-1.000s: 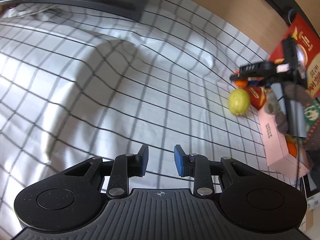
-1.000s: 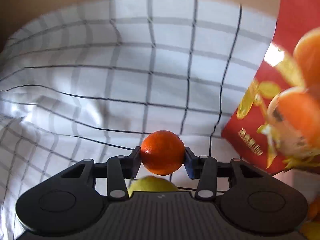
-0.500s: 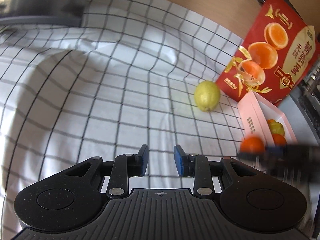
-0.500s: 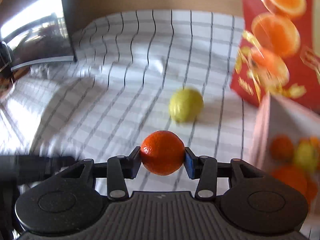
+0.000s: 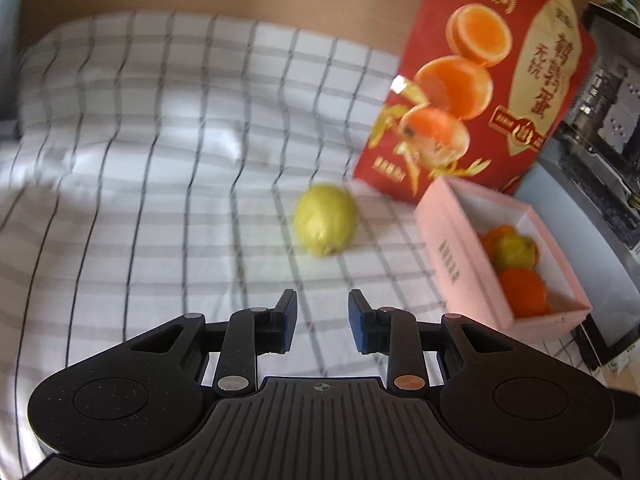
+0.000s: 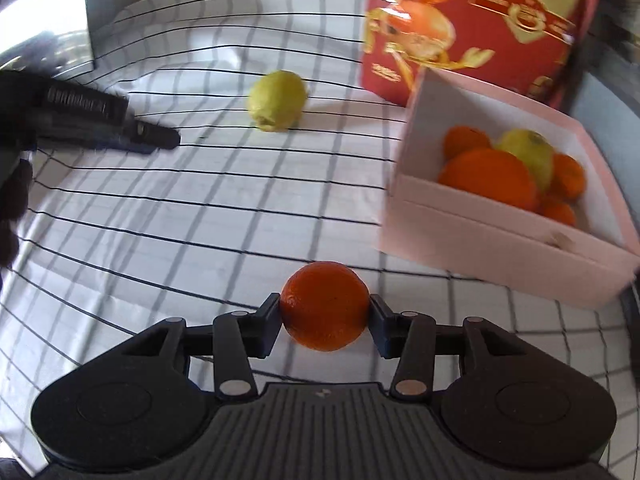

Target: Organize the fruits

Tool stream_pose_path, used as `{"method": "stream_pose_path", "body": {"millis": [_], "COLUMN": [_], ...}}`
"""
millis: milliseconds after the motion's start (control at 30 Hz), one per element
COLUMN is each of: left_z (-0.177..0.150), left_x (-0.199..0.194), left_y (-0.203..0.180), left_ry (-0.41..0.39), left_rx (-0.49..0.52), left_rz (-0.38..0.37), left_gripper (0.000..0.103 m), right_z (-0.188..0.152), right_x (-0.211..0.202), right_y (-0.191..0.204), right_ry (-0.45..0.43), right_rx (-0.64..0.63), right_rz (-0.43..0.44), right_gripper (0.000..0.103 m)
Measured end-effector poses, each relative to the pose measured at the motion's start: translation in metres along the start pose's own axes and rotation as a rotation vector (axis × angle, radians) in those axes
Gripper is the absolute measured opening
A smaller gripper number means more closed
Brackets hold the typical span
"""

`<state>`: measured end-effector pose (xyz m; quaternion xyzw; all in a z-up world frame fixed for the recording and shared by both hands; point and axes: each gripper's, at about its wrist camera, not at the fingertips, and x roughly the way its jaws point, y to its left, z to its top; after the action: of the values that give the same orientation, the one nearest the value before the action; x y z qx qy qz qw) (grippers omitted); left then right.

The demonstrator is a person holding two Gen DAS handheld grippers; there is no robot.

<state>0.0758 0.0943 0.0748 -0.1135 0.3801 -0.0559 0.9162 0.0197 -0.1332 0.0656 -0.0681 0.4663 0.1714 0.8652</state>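
Observation:
My right gripper [image 6: 324, 314] is shut on an orange mandarin [image 6: 325, 306] and holds it above the checked cloth, left of and nearer than the pink box [image 6: 500, 236]. The box holds several oranges and a yellow-green fruit [image 6: 528, 152]. A yellow-green lemon [image 6: 277, 100] lies loose on the cloth beyond. In the left wrist view the lemon [image 5: 326, 225] lies ahead of my left gripper [image 5: 322, 316], which is open and empty. The pink box [image 5: 452, 252] is to its right.
A red printed carton [image 5: 476, 80] stands behind the pink box. My left gripper shows as a dark shape [image 6: 92, 120] at the left of the right wrist view. A dark panel [image 6: 108, 8] stands at the back left. Dark equipment [image 5: 608, 120] is at the far right.
My right gripper has carried the mandarin back and to the right, closer to the pink box. My left gripper has swung right and forward, so the lemon and box are now closer ahead.

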Motion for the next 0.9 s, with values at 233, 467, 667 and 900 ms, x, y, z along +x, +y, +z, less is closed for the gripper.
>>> {"method": "stream_pose_path", "body": {"millis": [233, 467, 667, 900], "left_z": [0.052, 0.059, 0.049, 0.042], "left_x": [0.042, 0.082, 0.089, 0.103], "left_y": [-0.035, -0.049, -0.058, -0.053], "left_ry": [-0.069, 0.028, 0.072, 0.096], "left_rx": [0.157, 0.287, 0.341, 0.392], "left_rz": [0.1, 0.203, 0.139, 0.202], "left_gripper": [0.032, 0.032, 0.037, 0.057], "right_z": [-0.016, -0.025, -0.029, -0.04], "right_x": [-0.019, -0.028, -0.018, -0.002], "right_y": [-0.008, -0.023, -0.032, -0.015], "right_ry": [-0.089, -0.12, -0.117, -0.123], "right_rx": [-0.023, -0.006, 0.052, -0.026], "right_rz": [-0.057, -0.066, -0.002, -0.011], "right_gripper": [0.067, 0.072, 0.08, 0.084]}}
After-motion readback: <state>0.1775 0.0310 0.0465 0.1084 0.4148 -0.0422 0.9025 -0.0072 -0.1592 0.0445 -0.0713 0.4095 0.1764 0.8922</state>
